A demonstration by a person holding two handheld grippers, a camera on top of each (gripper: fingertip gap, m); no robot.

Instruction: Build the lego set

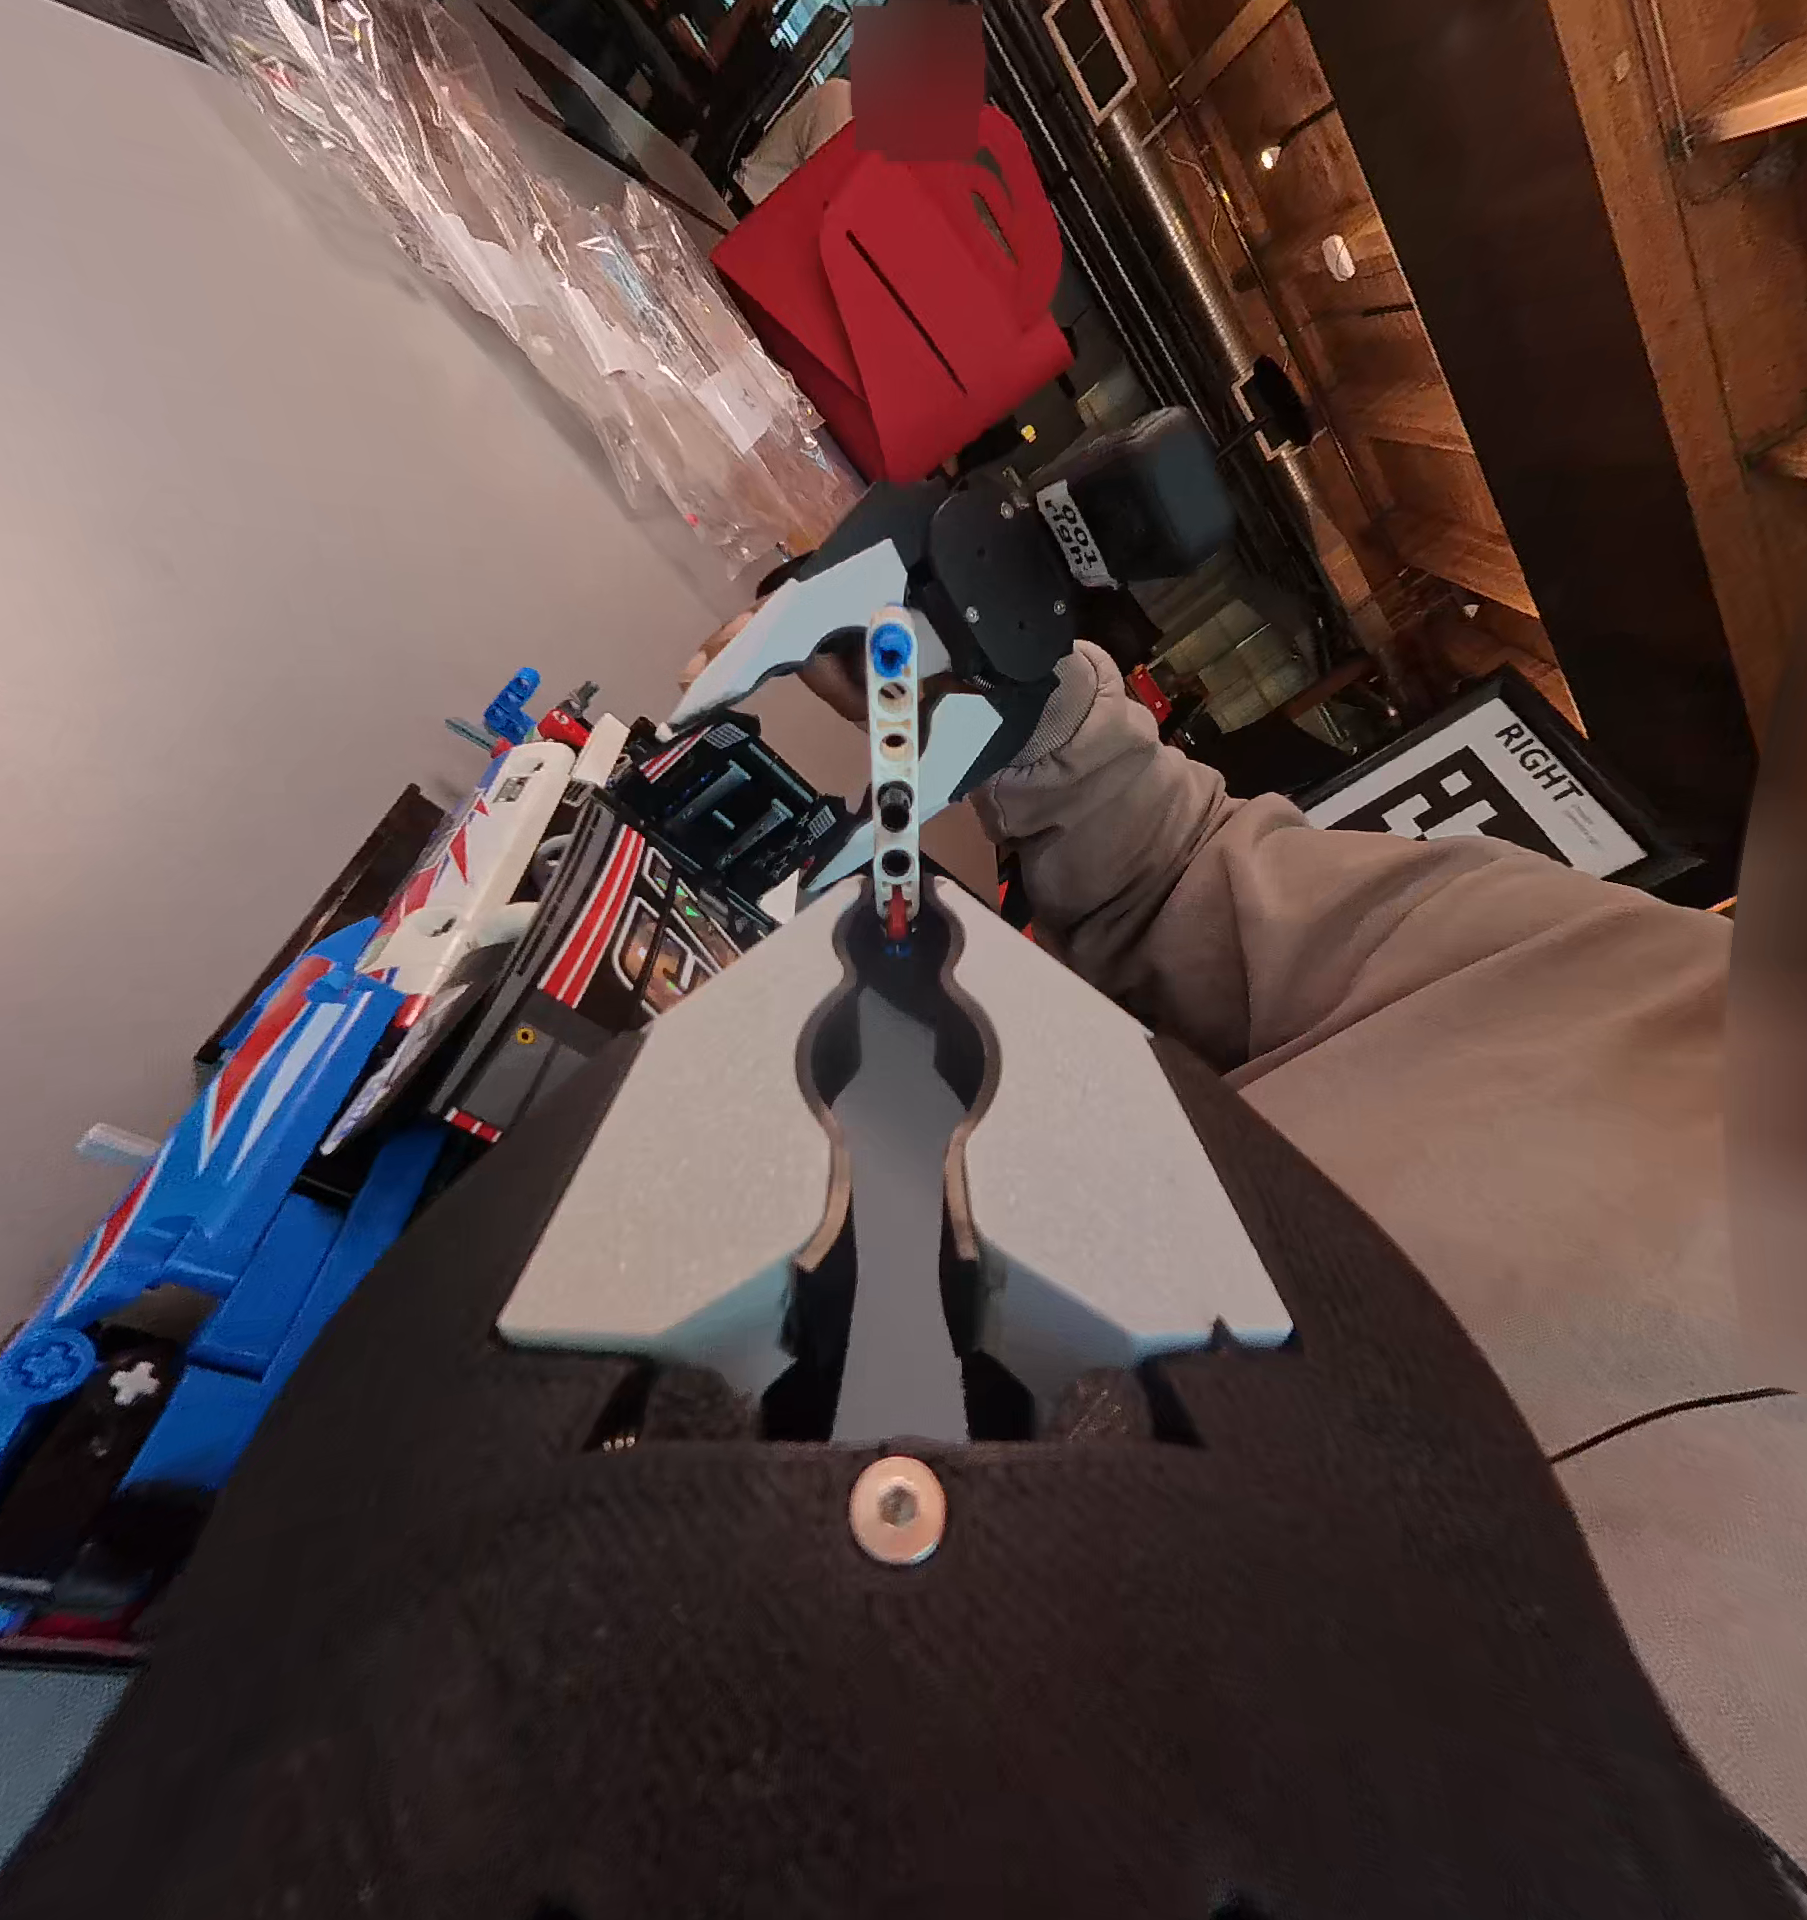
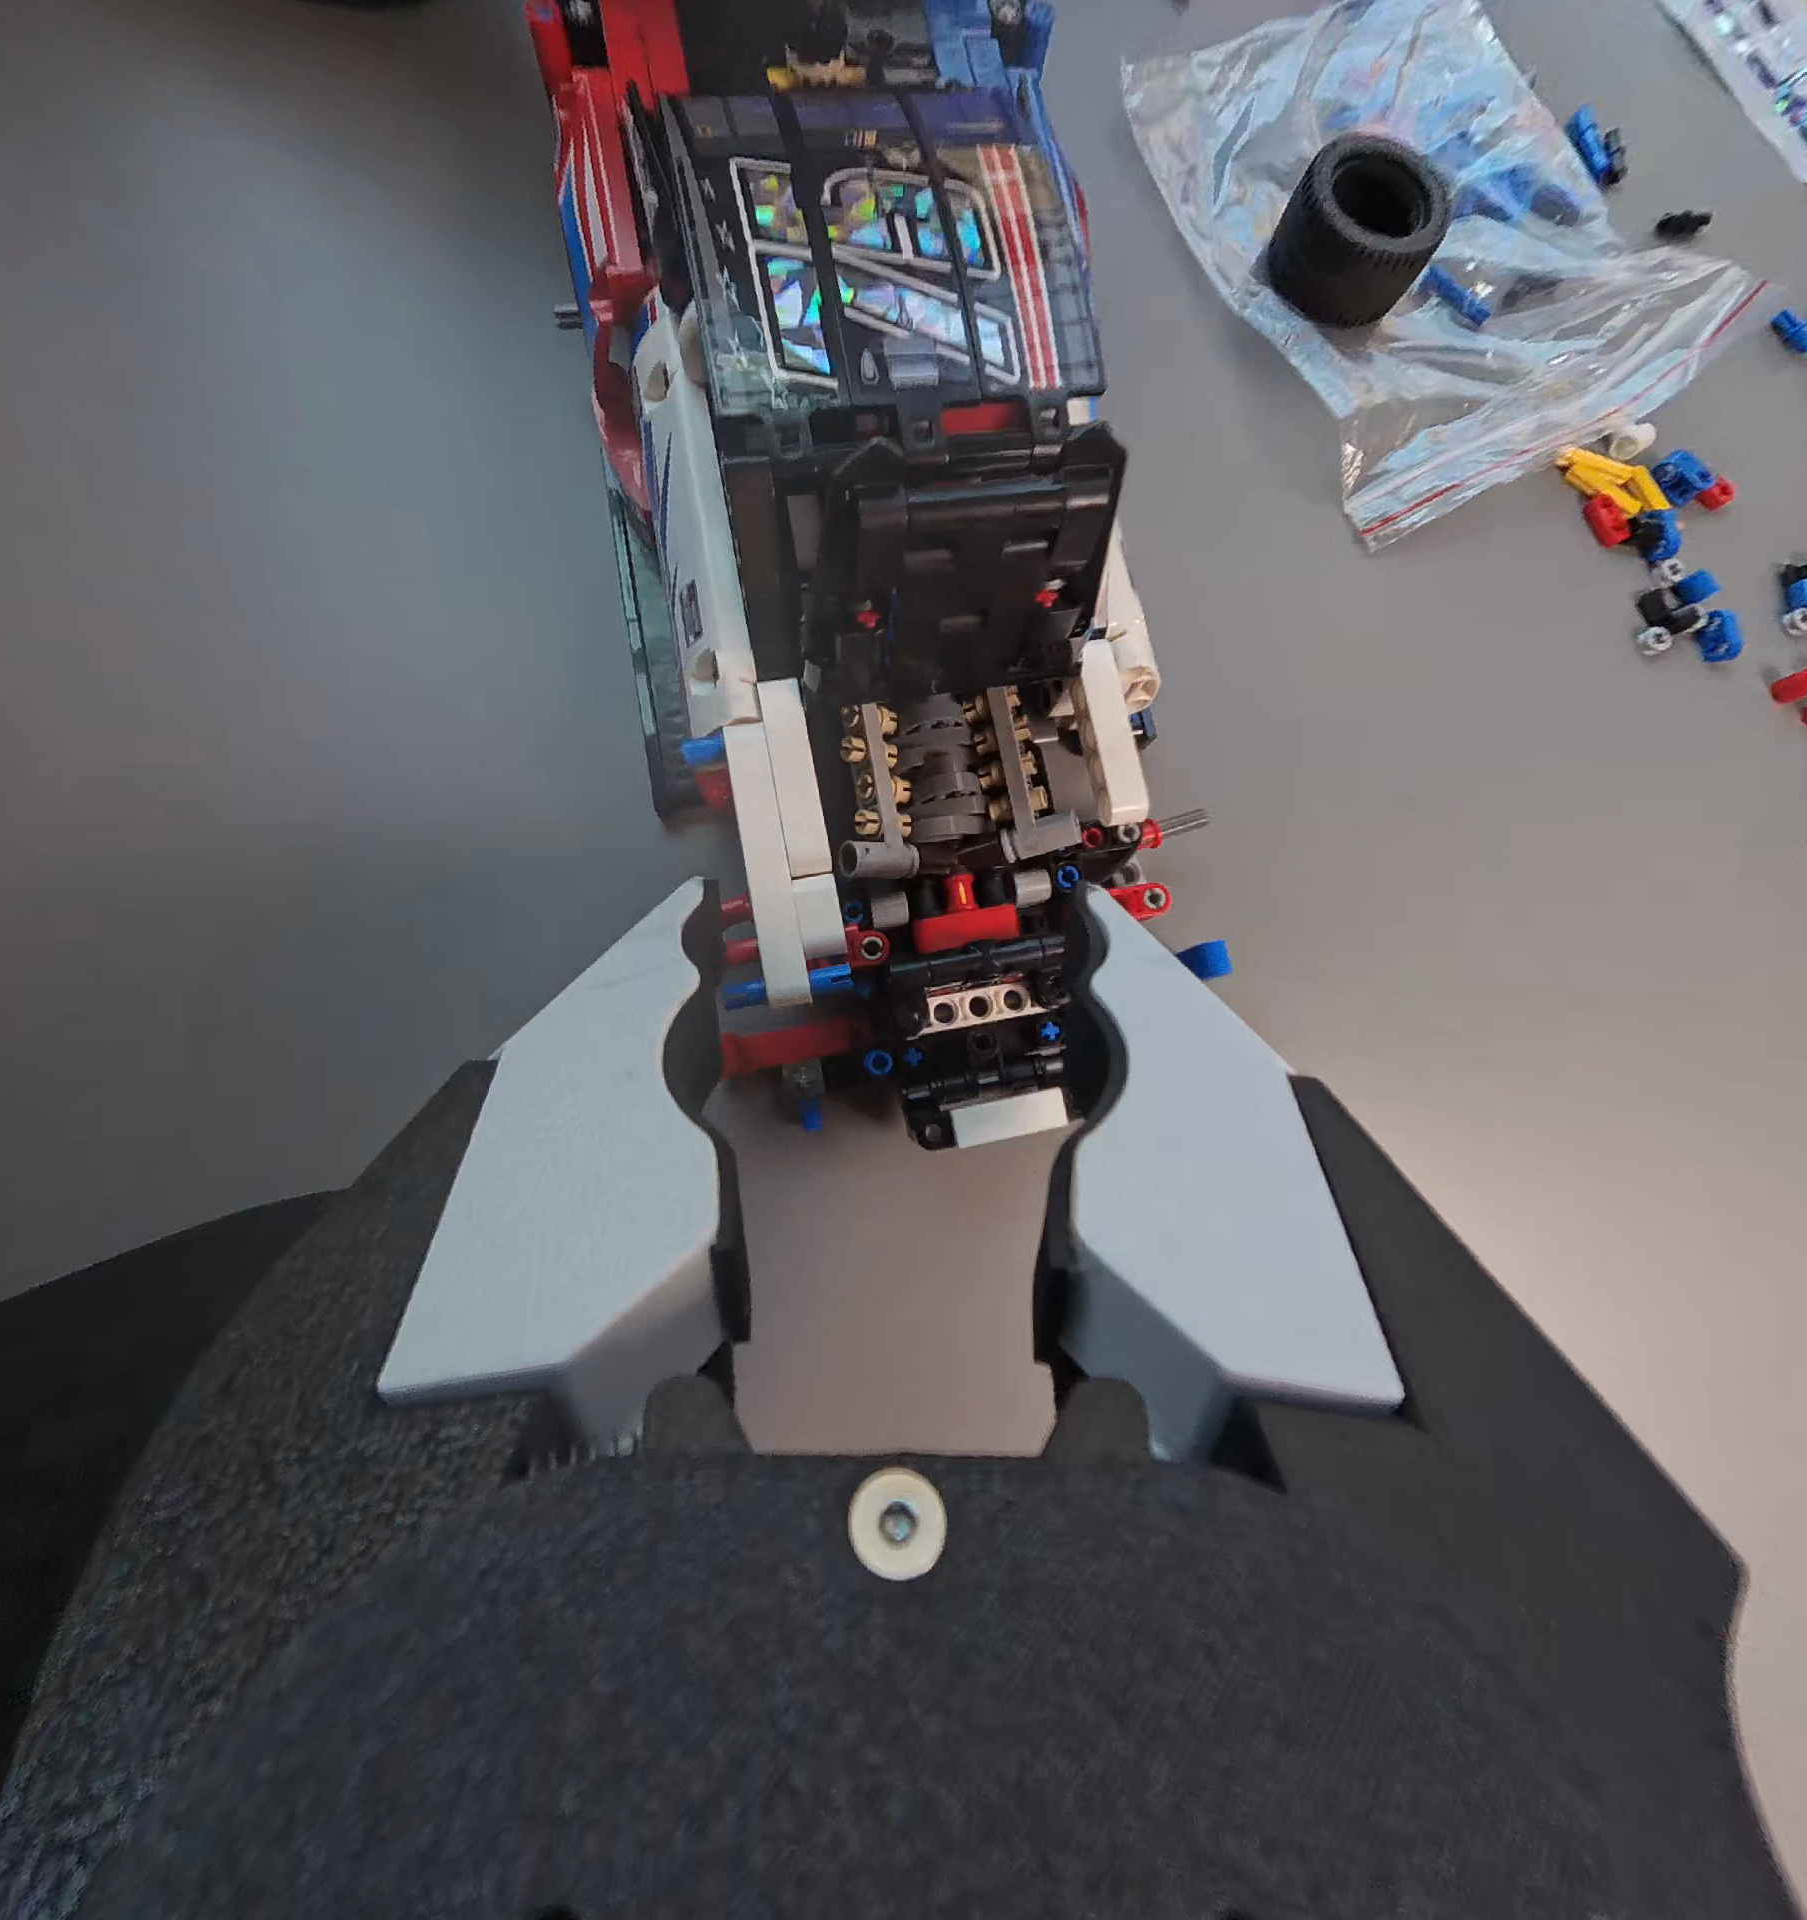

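White beam (image 1: 894,769) base hidden in left gripper (image 1: 894,914), car (image 2: 878,520) nose cropped

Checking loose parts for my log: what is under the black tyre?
The black tyre rests on a clear plastic bag holding blue pieces, on the grey table. Whatever lies directly beneath the tyre is hidden.

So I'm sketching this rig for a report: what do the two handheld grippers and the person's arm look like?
Both the left gripper and the right gripper have light grey, wedge-shaped fingers with scalloped inner edges, on a black textured body with one silver screw. From the left wrist view the right gripper has a black hinged housing with a white sticker. The sleeve is grey-beige, with a ribbed cuff.
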